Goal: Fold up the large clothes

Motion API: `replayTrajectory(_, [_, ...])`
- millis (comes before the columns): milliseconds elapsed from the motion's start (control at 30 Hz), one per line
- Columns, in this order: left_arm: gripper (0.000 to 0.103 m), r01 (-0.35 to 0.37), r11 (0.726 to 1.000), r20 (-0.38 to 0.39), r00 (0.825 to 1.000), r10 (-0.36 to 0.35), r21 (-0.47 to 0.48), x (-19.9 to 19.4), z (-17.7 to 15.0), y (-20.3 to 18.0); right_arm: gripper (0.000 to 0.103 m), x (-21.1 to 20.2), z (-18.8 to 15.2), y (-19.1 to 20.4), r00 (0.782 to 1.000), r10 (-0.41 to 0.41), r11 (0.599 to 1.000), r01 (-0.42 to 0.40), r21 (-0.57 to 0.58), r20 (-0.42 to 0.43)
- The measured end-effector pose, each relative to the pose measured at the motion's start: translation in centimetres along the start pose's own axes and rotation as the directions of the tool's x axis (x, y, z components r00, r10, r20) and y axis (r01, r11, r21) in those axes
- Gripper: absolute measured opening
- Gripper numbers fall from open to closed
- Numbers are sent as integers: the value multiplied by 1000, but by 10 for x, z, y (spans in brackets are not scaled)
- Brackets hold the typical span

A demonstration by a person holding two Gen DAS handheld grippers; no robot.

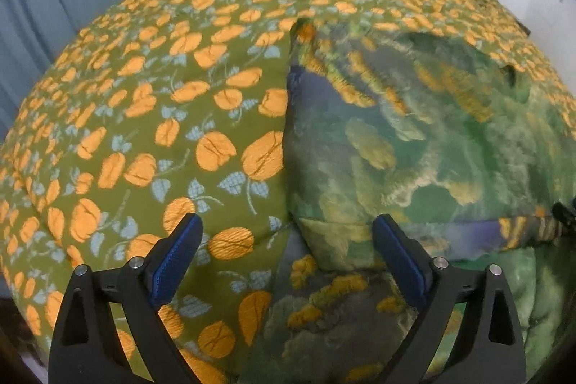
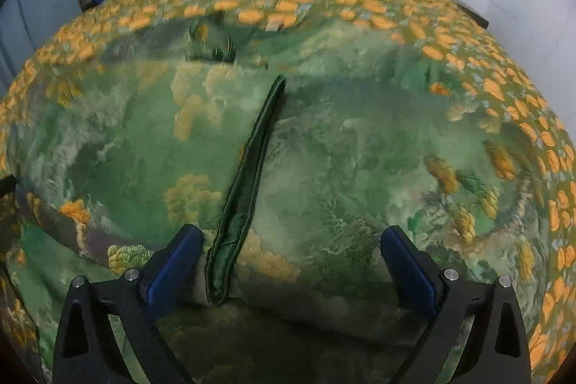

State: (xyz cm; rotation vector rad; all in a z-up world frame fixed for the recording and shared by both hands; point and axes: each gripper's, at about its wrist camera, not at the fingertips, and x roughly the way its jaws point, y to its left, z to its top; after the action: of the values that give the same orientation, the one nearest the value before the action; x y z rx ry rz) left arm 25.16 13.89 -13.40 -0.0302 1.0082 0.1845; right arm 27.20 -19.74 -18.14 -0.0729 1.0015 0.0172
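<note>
Green patterned garment (image 2: pixel 324 150) spread on bed (image 1: pixel 144 96) under both grippers, left gripper (image 1: pixel 286 249) and right gripper (image 2: pixel 291 258) spread, empty. Mid-fold; next pinch near edge, carry over.

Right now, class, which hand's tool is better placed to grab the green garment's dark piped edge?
Right. The right tool hangs open directly over the dark piped edge, which runs between its fingers. The left tool is open over the garment side border, partly above the bedspread.
</note>
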Motion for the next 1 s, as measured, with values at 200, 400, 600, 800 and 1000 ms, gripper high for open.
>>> replayTrajectory(200, [96,84,995,80,993,-88,52,-59,-18,-5,99,-70,-23,-19,994,8,999,-12,36,106])
replayTrajectory(400, [98,131,981,71,987,-142,143,-94,-63,-24,100,-118,-78,-46,989,-57,998,53,32,139])
replayTrajectory(600, [98,145,976,40,987,-153,161,-102,-98,-39,100,-149,-131,-67,985,-134,991,131,38,113])
replayTrajectory(800, [98,138,980,18,990,-142,140,-97,-106,-46,100,-174,-160,-72,970,-214,976,209,59,116])
replayTrajectory(1000, [98,90,986,12,996,-93,139,-86,-112,-45,100,-176,-167,-74,960,-246,967,235,94,133])
